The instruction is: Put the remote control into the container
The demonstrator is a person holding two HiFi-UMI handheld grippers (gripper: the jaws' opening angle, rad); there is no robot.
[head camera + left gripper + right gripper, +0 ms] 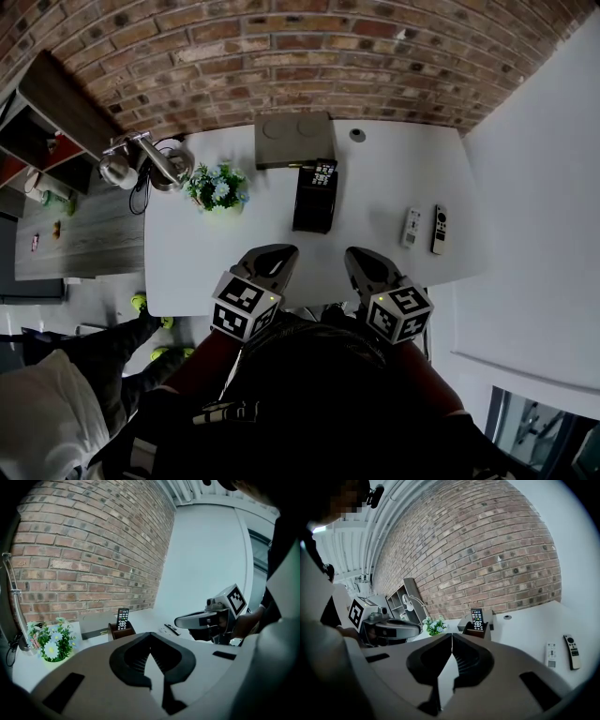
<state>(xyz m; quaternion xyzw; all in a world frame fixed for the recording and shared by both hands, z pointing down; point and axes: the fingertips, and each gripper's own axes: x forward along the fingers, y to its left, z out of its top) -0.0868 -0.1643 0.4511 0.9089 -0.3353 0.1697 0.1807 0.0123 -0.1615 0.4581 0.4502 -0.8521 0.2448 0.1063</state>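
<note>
A black remote [322, 173] stands upright in a dark container [312, 208] at the middle of the white table [384, 187]. Two more remotes lie flat at the right: a white one [411, 228] and a dark one [439, 229]. My left gripper [279, 253] and right gripper [357, 255] hover side by side over the table's near edge, both shut and empty, well short of the container. The right gripper view shows the container [478, 630], the upright remote [476, 618], the white remote [551, 655] and the dark remote [572, 651]. The left gripper view shows the container [120, 631] ahead.
A small pot of flowers [218, 187] stands left of the container, and a grey box [293, 139] sits behind it against the brick wall. A desk lamp [141, 159] and shelves are at the far left. A person's legs show at the lower left.
</note>
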